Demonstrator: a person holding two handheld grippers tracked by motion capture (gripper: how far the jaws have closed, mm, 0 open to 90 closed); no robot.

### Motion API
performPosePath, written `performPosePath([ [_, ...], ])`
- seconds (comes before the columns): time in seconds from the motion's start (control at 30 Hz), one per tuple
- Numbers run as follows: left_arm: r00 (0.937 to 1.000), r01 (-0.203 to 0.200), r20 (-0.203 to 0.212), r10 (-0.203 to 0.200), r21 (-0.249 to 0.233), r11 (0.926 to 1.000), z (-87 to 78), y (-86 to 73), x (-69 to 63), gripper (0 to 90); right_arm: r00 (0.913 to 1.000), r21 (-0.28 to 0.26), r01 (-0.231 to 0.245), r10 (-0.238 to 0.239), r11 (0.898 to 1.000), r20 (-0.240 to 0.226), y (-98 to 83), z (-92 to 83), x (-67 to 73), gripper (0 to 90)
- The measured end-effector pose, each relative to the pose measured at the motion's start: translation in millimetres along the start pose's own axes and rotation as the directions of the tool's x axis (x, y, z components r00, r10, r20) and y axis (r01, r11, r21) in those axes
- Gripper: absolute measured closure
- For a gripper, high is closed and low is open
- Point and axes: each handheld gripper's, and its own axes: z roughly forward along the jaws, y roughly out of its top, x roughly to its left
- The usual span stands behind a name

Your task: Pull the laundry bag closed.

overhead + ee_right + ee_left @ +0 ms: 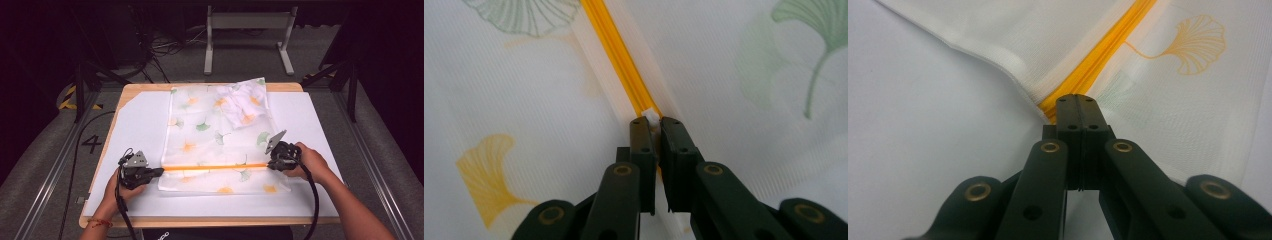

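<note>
A white mesh bag [215,135] printed with ginkgo leaves lies flat on the table, with an orange zipper [215,167] running across its near part. A bundle of white cloth [240,102] bulges inside its far right corner. My left gripper [161,171] is at the bag's left edge. In the left gripper view it [1076,100] is shut where the zipper [1103,47] ends at the bag's hem [1013,65]. My right gripper [270,164] is at the zipper's right end. In the right gripper view it [652,121] pinches a small white pull [651,114] on the zipper [616,50].
The bag rests on a white mat [135,130] over a wooden tabletop [200,220]. Beyond the far edge stand a grey metal frame [247,30] and floor cables [165,47]. A "4" mark [91,143] is on the floor at the left.
</note>
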Motion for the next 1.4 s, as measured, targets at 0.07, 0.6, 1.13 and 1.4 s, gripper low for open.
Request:
performPosePath([
  [0.07,1.0,0.0,0.0,0.0,0.0,1.0,0.0,0.0,0.1,90.0,1.0,0.001,-0.006,0.006,1.0,0.003,-3.9,-1.5,-1.5,84.7],
  [0.6,1.0,-0.001,-0.002,0.001,0.002,1.0,0.0,0.2,-0.2,90.0,0.997,-0.069,-0.077,0.077,0.995,-0.005,-32.4,-8.7,-7.1,84.7],
  [1.13,0.9995,-0.022,-0.02,0.023,0.034,0.9992,-0.4,5.0,-3.6,90.0,0.9976,-0.142,-0.066,0.069,0.988,0.012,-38.1,-14.2,-1.9,84.1],
  [1.4,0.9992,-0.039,-0.011,0.039,-0.028,0.9988,-10.9,10.6,-4.4,90.0,0.9942,-0.258,-0.102,0.107,0.961,0.006,-47.2,-24.5,-0.1,80.2],
])
